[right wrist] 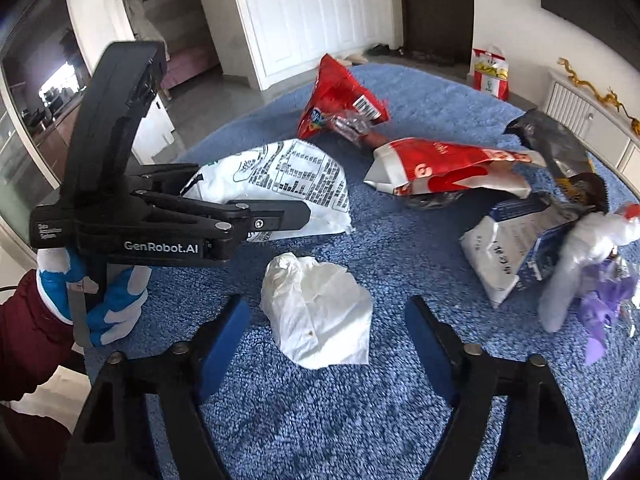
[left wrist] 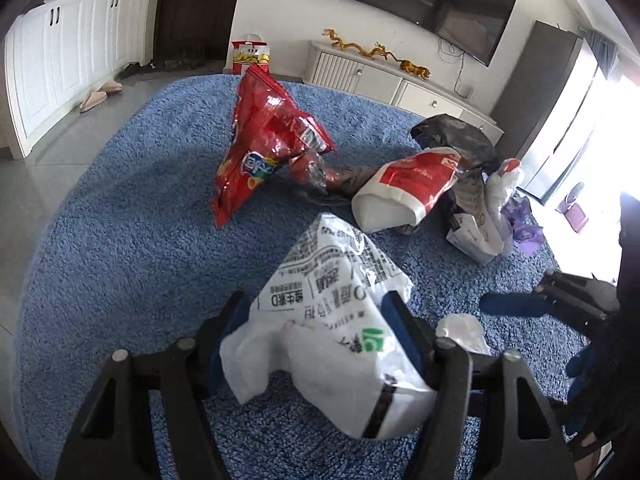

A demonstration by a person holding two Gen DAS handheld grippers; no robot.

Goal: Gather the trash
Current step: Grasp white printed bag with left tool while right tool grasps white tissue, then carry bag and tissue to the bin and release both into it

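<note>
On a blue rug (right wrist: pixel 400 420) strewn with wrappers, the left gripper (left wrist: pixel 320 316) clamps a white printed bag (left wrist: pixel 332 320), while the right gripper (right wrist: pixel 326 320) hangs wide open around a crumpled white tissue (right wrist: pixel 320 316) lying on the rug.

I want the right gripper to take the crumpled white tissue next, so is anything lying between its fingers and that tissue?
Nothing visible does. The crumpled white tissue lies on bare blue rug just ahead of the open right gripper. The left gripper, shut on the white printed bag, sits beyond and to the left, off that path.
</note>
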